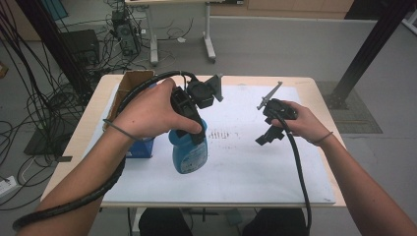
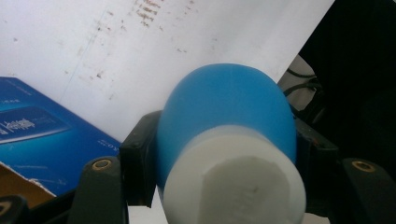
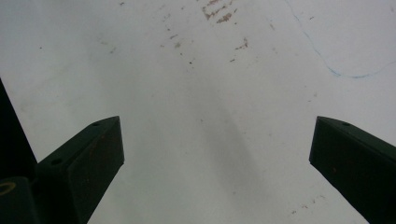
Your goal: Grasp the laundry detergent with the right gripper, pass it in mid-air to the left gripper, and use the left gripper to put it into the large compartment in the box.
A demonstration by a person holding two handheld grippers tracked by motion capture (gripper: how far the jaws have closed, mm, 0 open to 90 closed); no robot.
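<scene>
Blue bottle point(image 1: 189, 152) top hidden by left gripper point(image 1: 189, 130), jaws clamped.

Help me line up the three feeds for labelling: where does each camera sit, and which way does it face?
High view: above the person's side, looking forward and down at the table; both forearms, left gripper, right gripper.
Left gripper view: rides the left gripper, looking along the jaws clamping the blue bottle.
Right gripper view: rides the right gripper, facing down at the white sheet; jaws apart.
Shared: the sheet's brown smudges.
</scene>
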